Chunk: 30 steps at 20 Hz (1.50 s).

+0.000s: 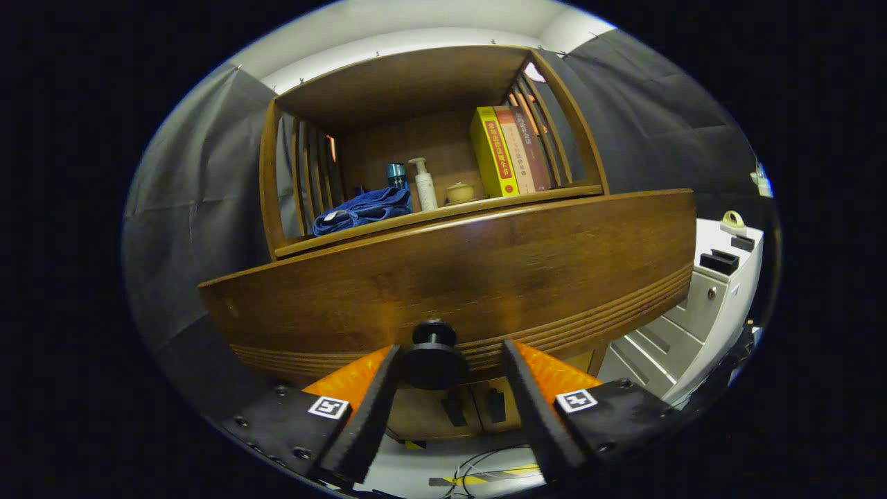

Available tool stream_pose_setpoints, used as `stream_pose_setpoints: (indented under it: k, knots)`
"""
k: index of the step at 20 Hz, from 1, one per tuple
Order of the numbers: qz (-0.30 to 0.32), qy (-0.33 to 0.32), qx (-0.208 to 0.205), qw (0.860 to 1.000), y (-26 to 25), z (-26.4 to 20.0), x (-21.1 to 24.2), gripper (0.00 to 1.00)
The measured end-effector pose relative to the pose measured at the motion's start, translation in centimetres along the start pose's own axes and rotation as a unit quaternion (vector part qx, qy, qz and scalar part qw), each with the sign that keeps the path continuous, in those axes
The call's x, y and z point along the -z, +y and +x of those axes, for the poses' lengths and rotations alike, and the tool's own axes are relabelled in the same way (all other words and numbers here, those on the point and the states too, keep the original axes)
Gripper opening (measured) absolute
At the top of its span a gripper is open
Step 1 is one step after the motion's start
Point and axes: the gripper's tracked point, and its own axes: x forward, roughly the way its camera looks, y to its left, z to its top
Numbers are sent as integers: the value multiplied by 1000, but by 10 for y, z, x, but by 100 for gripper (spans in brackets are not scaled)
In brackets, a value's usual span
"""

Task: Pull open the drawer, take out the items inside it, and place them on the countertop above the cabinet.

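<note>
A wide dark wooden drawer front stands close ahead of me, with grooved lines along its lower edge. Its round black knob sits between my fingers. My gripper is open around the knob: the left finger lies close against it and the right finger stands a little apart. The drawer's inside is hidden behind the front. Above it runs the cabinet's countertop, inside a wooden shelf frame.
On the countertop lie a blue cloth, a dark cup, a white pump bottle, a small yellowish pot and upright books. Lower cabinet doors sit below the drawer. A white drawer unit stands to the right. Cables lie on the floor.
</note>
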Motion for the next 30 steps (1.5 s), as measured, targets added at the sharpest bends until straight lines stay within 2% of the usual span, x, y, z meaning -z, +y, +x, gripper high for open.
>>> stream_pose_setpoints:
  k: [3, 7, 9, 11, 12, 14, 17, 20, 23, 27, 30]
  knots:
    - [-3, -28, 1, 1000, -3, -6, -22, 98]
    - [-22, -127, 5, 992, 1, -32, -106, 98]
    - [-31, -146, 18, 989, -2, -47, -145, 98]
    - [-39, -135, 45, 989, -7, -52, -179, 98]
    - [-42, -124, 37, 991, -1, -53, -192, 98]
    - [-54, -92, -10, 994, 25, -39, -214, 98]
    - [-100, -38, -14, 994, 34, 4, -234, 98]
    - [-149, 52, 0, 987, 38, 53, -217, 98]
    - [-176, 182, 15, 967, 33, 86, -167, 96]
    - [-157, 318, 37, 934, 16, 106, -104, 98]
    - [-112, 373, 56, 919, 6, 116, -73, 98]
